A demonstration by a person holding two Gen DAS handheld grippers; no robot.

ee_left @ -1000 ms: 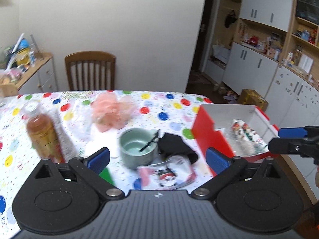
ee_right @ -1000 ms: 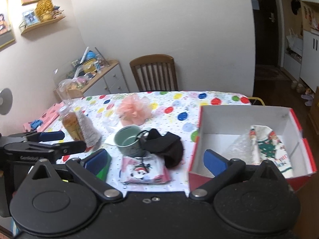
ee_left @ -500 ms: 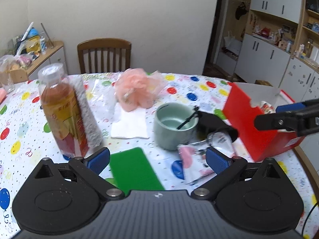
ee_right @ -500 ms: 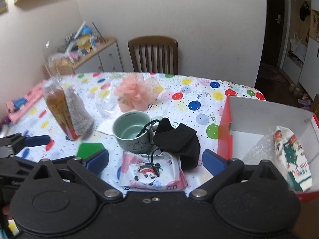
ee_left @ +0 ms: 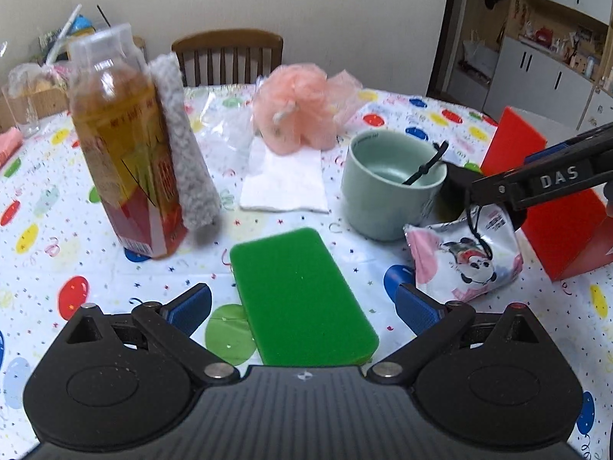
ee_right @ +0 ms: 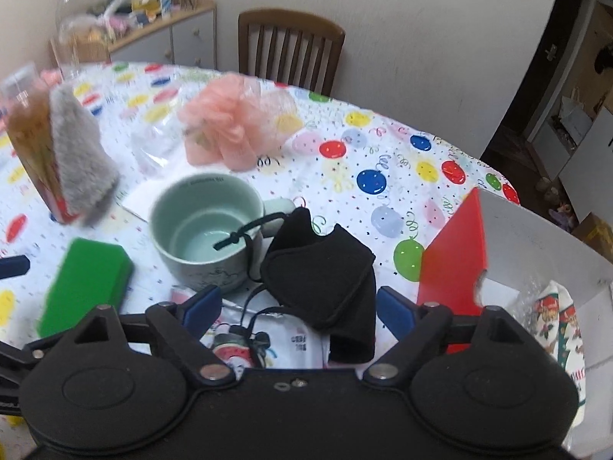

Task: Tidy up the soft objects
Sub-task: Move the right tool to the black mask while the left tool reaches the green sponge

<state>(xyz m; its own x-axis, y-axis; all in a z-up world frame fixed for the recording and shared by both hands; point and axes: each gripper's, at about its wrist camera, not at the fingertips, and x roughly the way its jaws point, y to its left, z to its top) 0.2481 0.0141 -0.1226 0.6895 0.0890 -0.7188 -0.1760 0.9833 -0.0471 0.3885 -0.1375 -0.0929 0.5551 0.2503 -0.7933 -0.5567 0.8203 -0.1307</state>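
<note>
A green sponge [ee_left: 299, 291] lies flat on the balloon-print table, between the wide-apart fingers of my left gripper [ee_left: 302, 306]; the pads do not touch it. In the right wrist view a black face mask [ee_right: 322, 268] rests partly on a panda-print packet [ee_right: 268, 341], its strap hanging into a pale green mug [ee_right: 207, 230]. My right gripper [ee_right: 299, 306] straddles the mask with its jaws closing, and the pads are not visibly pressing on it. A pink mesh puff [ee_left: 295, 111] sits farther back. A grey fuzzy cloth [ee_left: 187, 145] leans on a tea bottle [ee_left: 122, 145].
A red-and-white box [ee_right: 452, 253] stands open at the right with a Christmas-print cloth [ee_right: 563, 318] and bubble wrap inside. A white napkin [ee_left: 287, 180] lies behind the sponge. A wooden chair [ee_right: 291, 50] stands at the table's far side, a cluttered sideboard at the left.
Both grippers have come down toward the table. The left one now has the green sponge between its fingers. The right one moved left over the black mask and its jaws narrowed.
</note>
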